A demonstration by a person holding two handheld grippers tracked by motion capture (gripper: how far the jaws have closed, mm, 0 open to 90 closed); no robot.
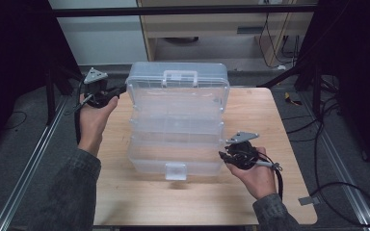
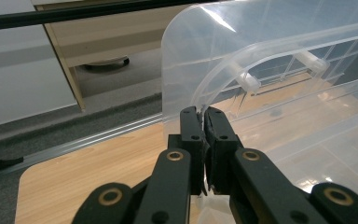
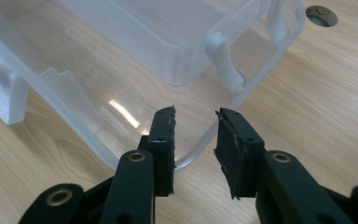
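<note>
A clear plastic tiered box [image 1: 177,122] stands open in the middle of the wooden bench [image 1: 125,192]. The left gripper [image 2: 201,114] has its fingers [image 2: 189,126] pinched tight on the thin edge of the raised lid [image 2: 261,42], at the far left corner. The right gripper [image 3: 195,116] has its fingers [image 3: 164,135] narrowly parted, holding nothing, with the box's lowest tray corner [image 3: 191,156] just ahead between them.
</note>
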